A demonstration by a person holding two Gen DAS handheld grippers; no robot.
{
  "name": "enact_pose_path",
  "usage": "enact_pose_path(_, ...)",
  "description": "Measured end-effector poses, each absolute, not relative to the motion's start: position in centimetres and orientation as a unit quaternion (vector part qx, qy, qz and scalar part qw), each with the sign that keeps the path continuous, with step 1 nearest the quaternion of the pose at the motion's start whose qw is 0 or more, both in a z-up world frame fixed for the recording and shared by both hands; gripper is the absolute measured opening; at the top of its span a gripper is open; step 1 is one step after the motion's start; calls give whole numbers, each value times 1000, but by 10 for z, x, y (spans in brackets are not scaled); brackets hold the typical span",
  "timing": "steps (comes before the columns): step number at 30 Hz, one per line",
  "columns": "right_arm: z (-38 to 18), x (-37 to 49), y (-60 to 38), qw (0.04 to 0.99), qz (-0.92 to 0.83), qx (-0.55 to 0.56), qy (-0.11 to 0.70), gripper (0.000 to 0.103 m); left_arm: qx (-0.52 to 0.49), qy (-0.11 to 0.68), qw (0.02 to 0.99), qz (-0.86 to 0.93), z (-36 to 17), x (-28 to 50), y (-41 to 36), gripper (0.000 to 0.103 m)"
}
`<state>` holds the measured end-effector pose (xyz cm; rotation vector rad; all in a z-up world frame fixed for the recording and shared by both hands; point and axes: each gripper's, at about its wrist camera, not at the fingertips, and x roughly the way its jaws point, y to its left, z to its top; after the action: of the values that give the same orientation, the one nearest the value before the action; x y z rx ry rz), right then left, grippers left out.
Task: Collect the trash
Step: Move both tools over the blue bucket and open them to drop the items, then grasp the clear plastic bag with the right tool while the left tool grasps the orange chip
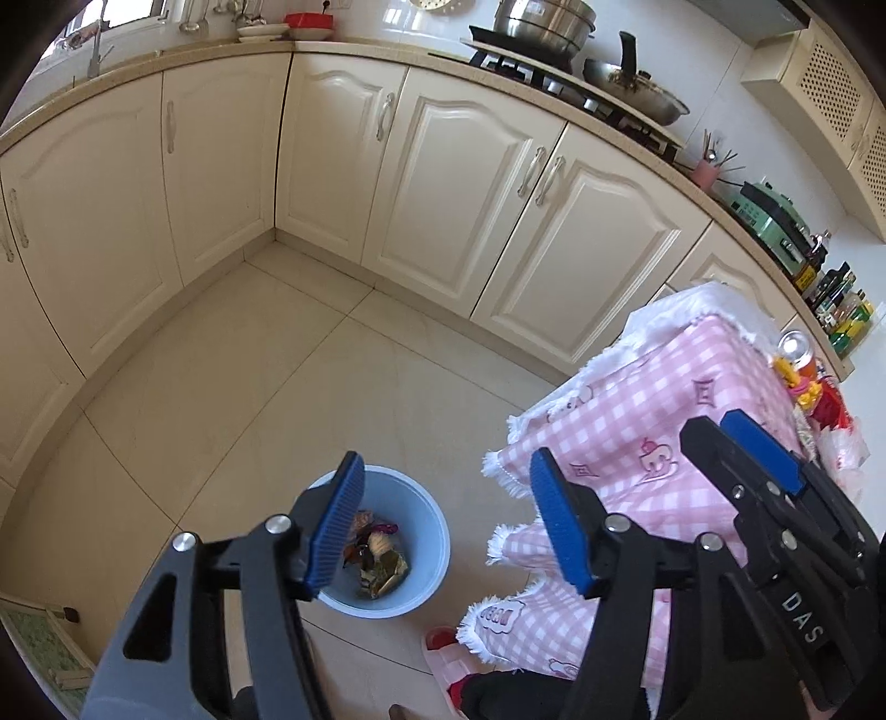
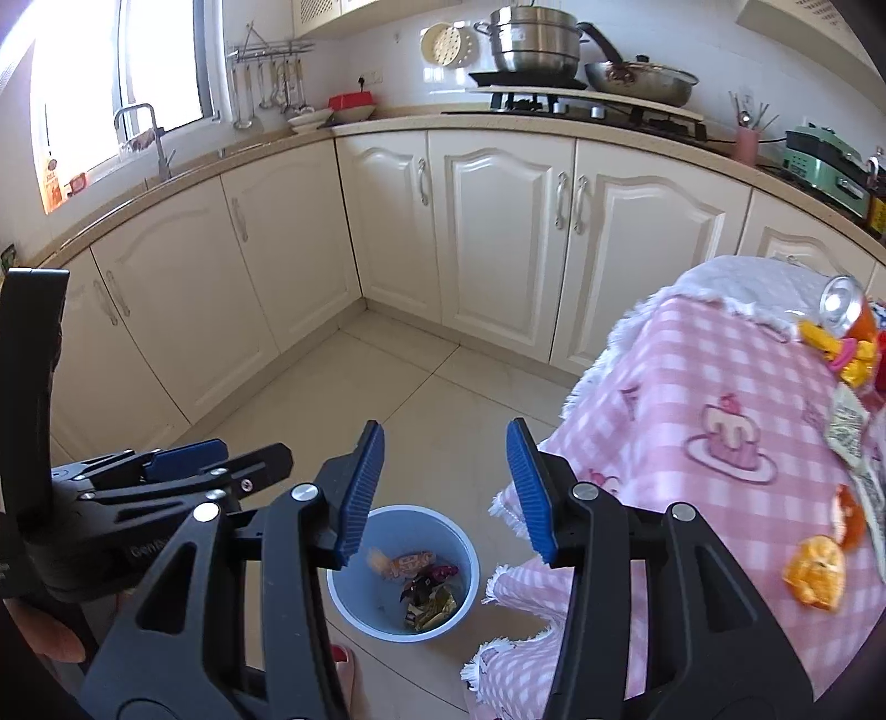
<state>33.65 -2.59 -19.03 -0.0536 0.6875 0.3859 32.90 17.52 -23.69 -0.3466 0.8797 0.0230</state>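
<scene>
A light blue bin (image 1: 432,531) stands on the floor beside the table and also shows in the right wrist view (image 2: 465,559). It holds several wrappers (image 1: 376,559), also seen from the right wrist (image 2: 426,587). My left gripper (image 1: 446,526) is open and empty above the bin. My right gripper (image 2: 446,490) is open and empty above the bin too. On the pink checked tablecloth (image 2: 720,387) lie orange peels (image 2: 817,570), a paper wrapper (image 2: 847,426), a tipped can (image 2: 847,307) and yellow wrappers (image 2: 836,349).
Cream cabinets (image 2: 498,232) run along two walls under a countertop with a stove and pots (image 2: 531,50). A sink tap (image 2: 149,138) is at the left. Bottles (image 1: 836,299) stand on the counter. A pink slipper (image 1: 443,653) is near the bin.
</scene>
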Motion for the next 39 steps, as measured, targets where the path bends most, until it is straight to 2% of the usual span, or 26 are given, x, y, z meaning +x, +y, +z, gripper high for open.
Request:
enact_pose_path(11, -144, 289, -75, 941, 173, -2, 292, 47, -154, 384, 910, -17, -176, 288, 137, 62)
enact_pose_path(19, -120, 246, -151, 957, 126, 35, 259, 50, -107, 363, 922, -81, -139, 268, 60, 66)
enact_pose_path(31, -135, 223, -287, 959, 9, 91, 269, 53, -35, 404, 899, -166, -160, 283, -65, 66)
enact_pose_path(39, -148, 238, -314, 952, 3, 101, 287, 58, -17, 430, 887, -166, -185, 314, -94, 66)
